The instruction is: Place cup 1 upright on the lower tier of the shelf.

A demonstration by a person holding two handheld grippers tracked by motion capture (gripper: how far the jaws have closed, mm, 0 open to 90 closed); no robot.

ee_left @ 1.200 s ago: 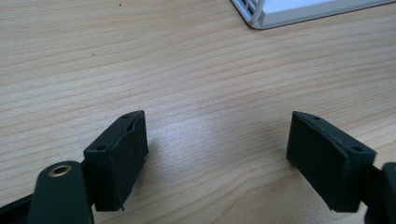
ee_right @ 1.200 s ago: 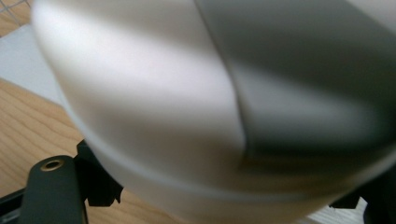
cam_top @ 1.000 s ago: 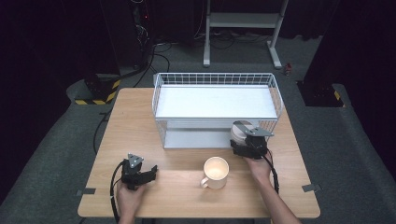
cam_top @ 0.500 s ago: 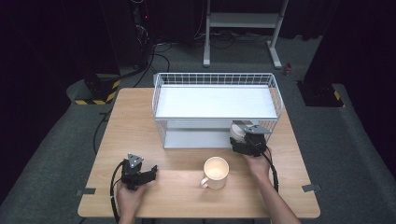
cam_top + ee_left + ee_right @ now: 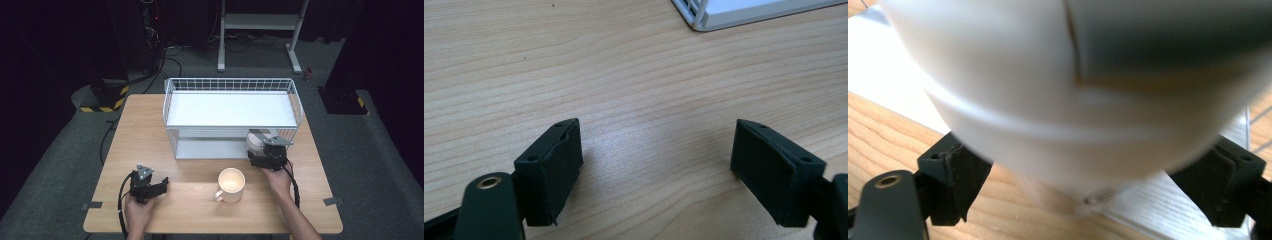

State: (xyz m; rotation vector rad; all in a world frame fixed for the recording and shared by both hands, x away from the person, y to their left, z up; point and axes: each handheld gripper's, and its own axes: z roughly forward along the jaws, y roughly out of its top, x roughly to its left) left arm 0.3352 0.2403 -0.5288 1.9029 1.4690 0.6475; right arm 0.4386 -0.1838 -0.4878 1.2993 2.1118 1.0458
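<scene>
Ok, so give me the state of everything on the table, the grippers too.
Left gripper: open, nothing between its fingers.
Right gripper: fingers have just been opening, white bowl between them; grip unclear.
Wire rack: upright, top shelf bare.
White bowl: at the rack's lower shelf, front right.
Mug: upright on the table, looks empty.

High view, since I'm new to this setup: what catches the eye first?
A white wire rack dominates the far half of the wooden table. A cream mug stands near the front edge. The right gripper, jaws just opening, flanks a white bowl at the rack's lower shelf; the left gripper rests open.
</scene>
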